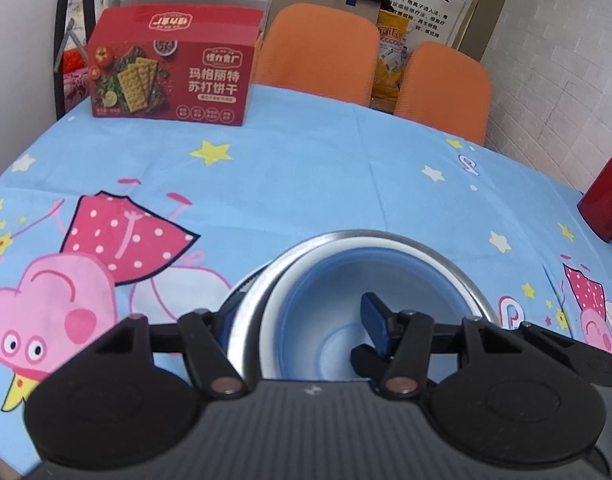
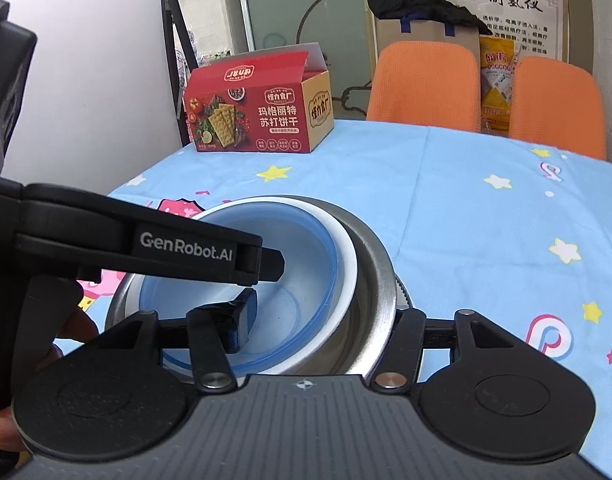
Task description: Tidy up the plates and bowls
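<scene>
A blue bowl (image 1: 346,300) (image 2: 302,256) sits inside a white bowl (image 1: 272,312) (image 2: 344,248), which sits inside a steel bowl (image 1: 438,256) (image 2: 376,276) on the table. My left gripper (image 1: 306,320) straddles the left side of the stack: one finger (image 1: 376,320) is inside the blue bowl, the other is outside the steel rim. My right gripper (image 2: 322,320) straddles the right side: one finger (image 2: 242,320) is inside the blue bowl, the other is outside the steel bowl. The left gripper's body also shows in the right wrist view (image 2: 146,240). Both stand wide; whether the pads press the walls is hidden.
The table has a blue cartoon cloth (image 1: 306,168) (image 2: 486,220). A red cracker box (image 1: 174,68) (image 2: 258,108) stands at the far left. Two orange chairs (image 1: 318,48) (image 2: 426,84) are behind the table. A red object (image 1: 606,200) is at the right edge.
</scene>
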